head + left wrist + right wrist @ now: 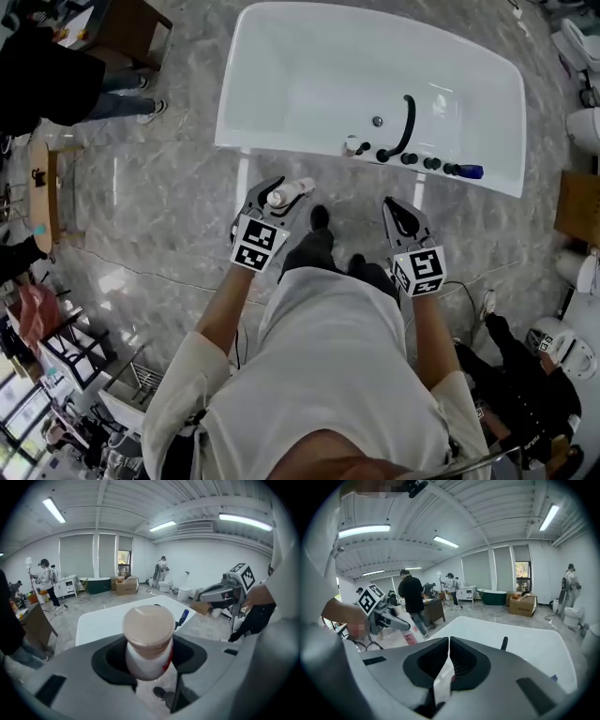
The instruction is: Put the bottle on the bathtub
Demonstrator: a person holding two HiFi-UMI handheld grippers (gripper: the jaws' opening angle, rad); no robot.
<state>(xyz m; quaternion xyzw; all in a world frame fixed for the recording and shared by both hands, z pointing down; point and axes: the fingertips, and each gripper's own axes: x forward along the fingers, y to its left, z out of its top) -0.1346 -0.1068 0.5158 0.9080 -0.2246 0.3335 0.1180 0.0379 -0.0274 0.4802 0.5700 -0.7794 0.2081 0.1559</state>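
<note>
A white bottle (287, 193) with a beige cap lies between the jaws of my left gripper (281, 197), which is shut on it just in front of the near rim of the white bathtub (281, 84). In the left gripper view the bottle (147, 641) points cap-first toward the bathtub (103, 620), held in the left gripper (148, 656). My right gripper (392, 208) hovers to the right at about the same distance from the tub. Its jaws meet at the tips with nothing between them, as the right gripper (448, 640) view shows over the bathtub (520, 644).
On the tub's near rim stand a black tap handle (404, 129), several black knobs (420, 161), a small white item (352, 145) and a blue bottle (470, 171). People stand at the left (56, 75) and lower right (525, 394). A wooden table (131, 23) is at the far left.
</note>
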